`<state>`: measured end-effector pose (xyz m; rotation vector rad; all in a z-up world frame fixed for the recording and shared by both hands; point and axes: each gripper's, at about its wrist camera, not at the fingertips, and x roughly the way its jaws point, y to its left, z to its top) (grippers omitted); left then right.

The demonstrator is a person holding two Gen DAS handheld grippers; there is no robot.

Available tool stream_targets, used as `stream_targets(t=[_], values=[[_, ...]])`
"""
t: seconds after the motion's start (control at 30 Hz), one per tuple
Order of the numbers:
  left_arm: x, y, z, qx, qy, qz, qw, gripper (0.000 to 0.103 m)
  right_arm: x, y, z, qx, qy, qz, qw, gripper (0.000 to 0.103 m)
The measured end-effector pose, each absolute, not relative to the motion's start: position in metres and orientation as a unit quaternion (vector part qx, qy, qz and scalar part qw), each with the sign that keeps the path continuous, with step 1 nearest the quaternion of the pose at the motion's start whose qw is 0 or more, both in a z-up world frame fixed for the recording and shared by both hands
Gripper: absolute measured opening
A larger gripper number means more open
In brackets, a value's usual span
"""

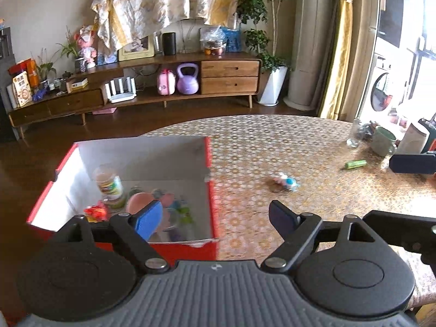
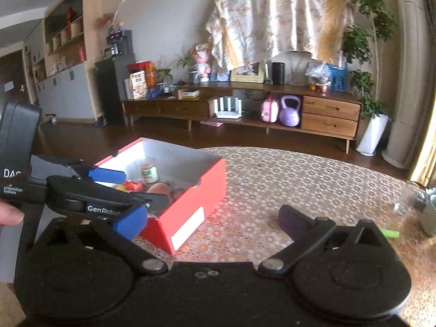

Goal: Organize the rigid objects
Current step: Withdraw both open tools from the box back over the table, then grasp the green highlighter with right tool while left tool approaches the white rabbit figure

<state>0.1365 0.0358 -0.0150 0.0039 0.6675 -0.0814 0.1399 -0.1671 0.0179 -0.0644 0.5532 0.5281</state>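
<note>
Small toy (image 1: 284, 181) visible only left wrist, white box label (image 2: 188, 227) only right

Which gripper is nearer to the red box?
Left. The left gripper hangs over the red box, at its near right corner; the right gripper is off to the box's right.

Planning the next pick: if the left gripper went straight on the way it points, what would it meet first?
Probably the small white-and-blue toy on the table; the left gripper is open, with the red box just left of that line. Depth is unclear.
</note>
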Motion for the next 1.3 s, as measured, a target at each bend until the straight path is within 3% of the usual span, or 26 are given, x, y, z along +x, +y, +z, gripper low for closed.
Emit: stream_targets(t=[0.27, 0.4, 1.3], values=[[0.153, -0.009, -0.028, -0.012, 0.331, -0.066, 0.941, 0.088, 0.148, -0.215, 0.006, -0.016, 0.274, 0.221, 0.936, 0.103], [0.164, -0.032, -0.038, -0.011, 0.333, -0.070, 0.940, 0.099, 0.157, -0.237, -0.002, -0.018, 0.278, 0.199, 0.940, 0.103], [0.288, -0.110, -0.125, -0.001, 0.371, -0.055, 0.927, 0.099, 0.273, -0.358, -0.096, 0.023, 0.341, 0.045, 0.939, 0.102]])
